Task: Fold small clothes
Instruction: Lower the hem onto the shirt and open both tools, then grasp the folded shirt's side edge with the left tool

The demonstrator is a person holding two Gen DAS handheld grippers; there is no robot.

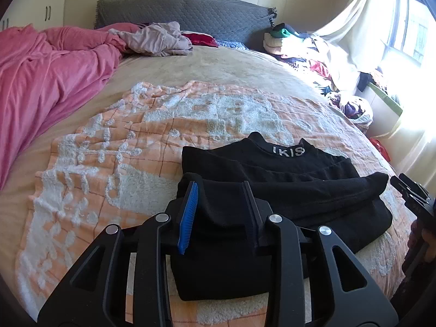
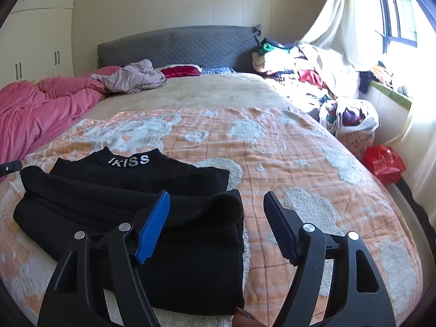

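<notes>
Left wrist view: the left gripper (image 1: pixel 220 212) hangs over the near fold of a black top (image 1: pixel 286 190), its jaws parted a little with the cloth lying loose between them, not pinched. The top, collar lettered in white, lies folded on an orange-and-white tufted blanket (image 1: pixel 136 141) spread across the bed (image 1: pixel 196 65). At 12 o'clock stands a grey quilted headboard (image 1: pixel 185 11); at 10 o'clock a pink duvet (image 1: pixel 41 76) is bunched along the bed's edge, with a pale crumpled garment (image 1: pixel 155 39) beside it. At 2 o'clock a heap of clothes (image 1: pixel 299 46) sits under a cream curtain (image 1: pixel 351 21) and a bright window (image 1: pixel 411 27).

Right wrist view: the right gripper (image 2: pixel 216 223) has its jaws spread wide and released, straddling the top's right edge without pressing it. A red bag (image 2: pixel 384 163) lies on the floor at 3 o'clock, and white wardrobe doors (image 2: pixel 35 41) fill the wall at 10 o'clock.
</notes>
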